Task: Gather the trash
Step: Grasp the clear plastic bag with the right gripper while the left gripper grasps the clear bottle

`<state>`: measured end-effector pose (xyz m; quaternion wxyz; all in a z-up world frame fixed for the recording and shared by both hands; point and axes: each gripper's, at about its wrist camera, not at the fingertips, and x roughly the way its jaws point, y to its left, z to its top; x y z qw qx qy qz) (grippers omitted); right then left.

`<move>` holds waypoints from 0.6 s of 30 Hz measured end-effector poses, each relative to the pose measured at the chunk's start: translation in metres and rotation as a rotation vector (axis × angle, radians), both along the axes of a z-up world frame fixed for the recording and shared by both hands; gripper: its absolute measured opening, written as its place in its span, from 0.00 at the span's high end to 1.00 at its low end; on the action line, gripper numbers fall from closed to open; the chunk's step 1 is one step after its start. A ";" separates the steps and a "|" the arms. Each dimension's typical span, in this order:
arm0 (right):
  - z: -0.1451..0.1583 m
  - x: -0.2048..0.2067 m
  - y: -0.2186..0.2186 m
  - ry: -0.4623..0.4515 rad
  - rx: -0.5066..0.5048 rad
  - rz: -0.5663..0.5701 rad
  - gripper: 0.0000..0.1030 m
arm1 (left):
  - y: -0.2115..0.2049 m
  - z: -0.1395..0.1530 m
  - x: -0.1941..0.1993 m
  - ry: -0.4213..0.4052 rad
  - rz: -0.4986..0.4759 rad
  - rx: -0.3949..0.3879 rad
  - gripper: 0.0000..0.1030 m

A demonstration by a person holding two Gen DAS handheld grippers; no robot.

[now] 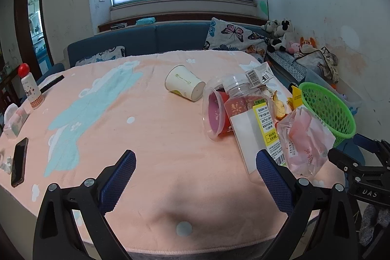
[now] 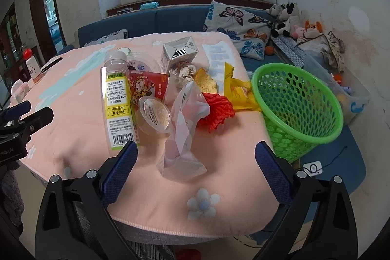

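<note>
A heap of trash lies on the pink-clothed table (image 2: 151,189): a clear plastic bottle (image 2: 118,99) with a yellow label, a clear plastic bag (image 2: 184,128), a small lidded cup (image 2: 154,113), a red net (image 2: 215,111), a yellow wrapper (image 2: 234,84) and a grey carton (image 2: 179,50). The green mesh basket (image 2: 299,106) stands at the table's right edge. My right gripper (image 2: 196,152) is open, its jaws on either side of the bag's near end without touching it. My left gripper (image 1: 195,162) is open over bare cloth, left of the bottle (image 1: 253,113). A paper cup (image 1: 185,85) lies tipped over.
A phone (image 1: 19,162), a tissue pack (image 1: 14,122) and a red-capped bottle (image 1: 30,88) sit along the table's left side. A blue sofa (image 1: 146,40) with butterfly pillows runs behind the table. A clear storage bin (image 2: 341,89) stands on the floor to the right.
</note>
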<state>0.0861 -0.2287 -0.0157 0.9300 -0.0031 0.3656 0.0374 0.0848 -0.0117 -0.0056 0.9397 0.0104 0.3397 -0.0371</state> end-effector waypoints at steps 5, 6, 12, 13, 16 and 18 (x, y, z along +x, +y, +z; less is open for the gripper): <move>-0.007 0.013 0.000 0.027 0.012 0.016 0.14 | -0.003 -0.003 0.011 0.018 -0.006 -0.004 0.07; -0.009 0.016 0.000 0.036 0.017 0.019 0.16 | -0.004 -0.004 0.013 0.021 -0.008 -0.006 0.07; -0.022 0.033 -0.001 0.082 0.049 0.041 0.32 | -0.011 -0.008 0.023 0.035 -0.033 -0.009 0.07; -0.023 0.036 -0.001 0.085 0.052 0.044 0.33 | -0.012 -0.008 0.024 0.038 -0.038 -0.013 0.07; -0.026 0.040 0.001 0.094 0.065 0.061 0.42 | -0.017 -0.010 0.030 0.053 -0.062 -0.037 0.08; -0.028 0.042 0.002 0.102 0.068 0.071 0.50 | -0.021 -0.011 0.034 0.065 -0.076 -0.046 0.08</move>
